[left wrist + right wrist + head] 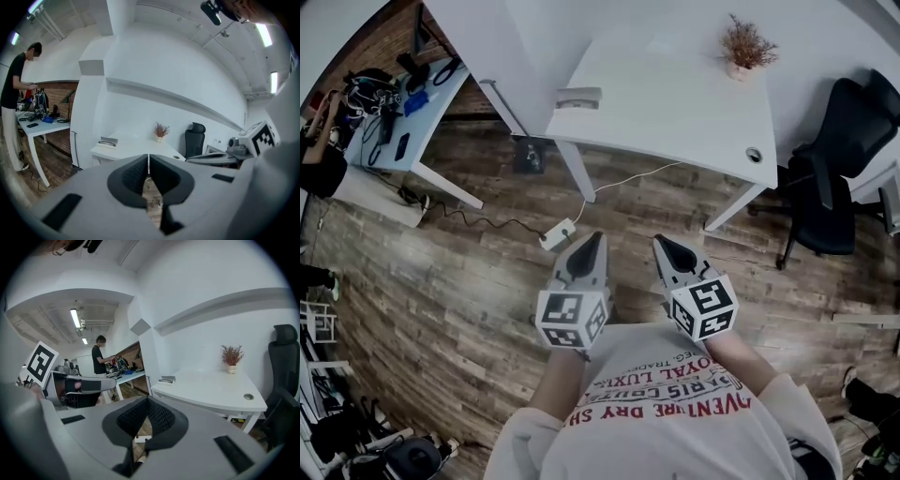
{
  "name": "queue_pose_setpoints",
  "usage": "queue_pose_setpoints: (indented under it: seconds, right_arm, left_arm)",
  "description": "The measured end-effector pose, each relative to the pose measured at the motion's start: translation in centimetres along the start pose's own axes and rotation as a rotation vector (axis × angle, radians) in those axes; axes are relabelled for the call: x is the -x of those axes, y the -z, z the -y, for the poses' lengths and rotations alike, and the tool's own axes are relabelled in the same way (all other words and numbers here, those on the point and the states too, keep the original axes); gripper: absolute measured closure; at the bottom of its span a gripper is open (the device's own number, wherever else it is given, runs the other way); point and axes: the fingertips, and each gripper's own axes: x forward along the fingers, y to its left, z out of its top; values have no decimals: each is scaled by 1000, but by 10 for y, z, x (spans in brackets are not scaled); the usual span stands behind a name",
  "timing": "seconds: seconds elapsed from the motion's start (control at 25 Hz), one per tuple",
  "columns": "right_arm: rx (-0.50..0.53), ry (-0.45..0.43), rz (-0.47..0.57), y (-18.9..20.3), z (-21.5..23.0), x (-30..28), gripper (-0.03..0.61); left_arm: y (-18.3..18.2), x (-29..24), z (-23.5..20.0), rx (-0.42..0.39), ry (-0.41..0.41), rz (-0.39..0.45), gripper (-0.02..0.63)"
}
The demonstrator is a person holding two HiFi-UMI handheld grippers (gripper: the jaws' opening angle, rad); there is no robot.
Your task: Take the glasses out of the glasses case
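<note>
Left hand-held gripper (598, 238) (148, 162): jaws pressed together, nothing between them. It is held low in front of the wearer's chest, nose toward 12 o'clock.

Right hand-held gripper (660, 241) (147, 402): jaws likewise pressed together and empty. It sits just beside the left one, the two noses angled slightly toward each other. Both are over bare wooden floor (469, 281), well apart from any furniture.

White bench (675, 103) at 12 o'clock, past the grippers. The glasses case (578, 97) (108, 142) (166, 379), a small grey box, rests on the bench's near-left corner, at about 11 o'clock from the grippers and well apart from both. Its contents cannot be made out.

A small potted dried plant (746, 45) stands at the bench's far side, toward 1 o'clock. There is a round cable hole (755, 154) near the bench's right edge.

A black office chair (839, 159) stands at 2 o'clock, beside the bench. A white power strip (557, 234) lies on the floor at 11 o'clock, close ahead of the left gripper, with a cable trailing from it.

A second bench (403, 112) at 10 o'clock carries dark clutter. The gripper views show another person (14, 93) (99, 355) standing at it.
</note>
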Motion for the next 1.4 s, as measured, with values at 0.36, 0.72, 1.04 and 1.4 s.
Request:
queue_pose_setpoints:
  seconds: [0.36, 0.72, 1.04, 1.4]
  right_arm:
    - [-17, 79, -6, -49, 16, -119, 566]
    - [-14, 117, 0, -100, 13, -260, 566]
    - [-14, 111, -19, -121, 12, -338, 566]
    - [-49, 66, -65, -125, 51, -385, 566]
  left_arm:
    - [-53, -78, -100, -7, 79, -2, 601]
    - [-100, -150, -230, -23, 122, -14, 601]
    - [-109, -191, -298, 9, 126, -44, 601]
    - [-109, -247, -320, 28, 97, -104, 601]
